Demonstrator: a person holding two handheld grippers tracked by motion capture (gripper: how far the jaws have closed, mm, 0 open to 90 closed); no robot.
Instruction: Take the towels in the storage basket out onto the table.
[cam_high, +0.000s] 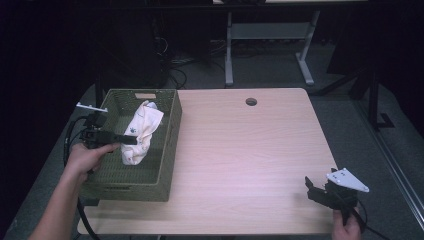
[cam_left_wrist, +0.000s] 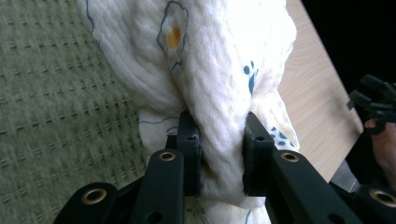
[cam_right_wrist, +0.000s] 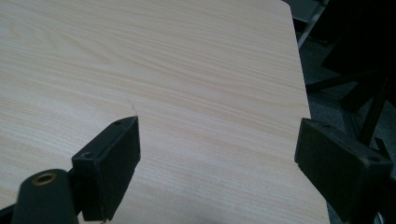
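The left gripper (cam_left_wrist: 222, 154) pinches a white cloth (cam_high: 140, 131), soft and crinkled with small blue and yellow prints, bunched and hanging inside the green basket (cam_high: 167, 160) at the table's (cam_high: 250, 150) left. The right gripper (cam_right_wrist: 217, 163) hovers wide apart over the table's near right corner.

Right of the basket (cam_high: 167, 150) the table (cam_high: 250, 150) is all free — only the basket's walls block passage.
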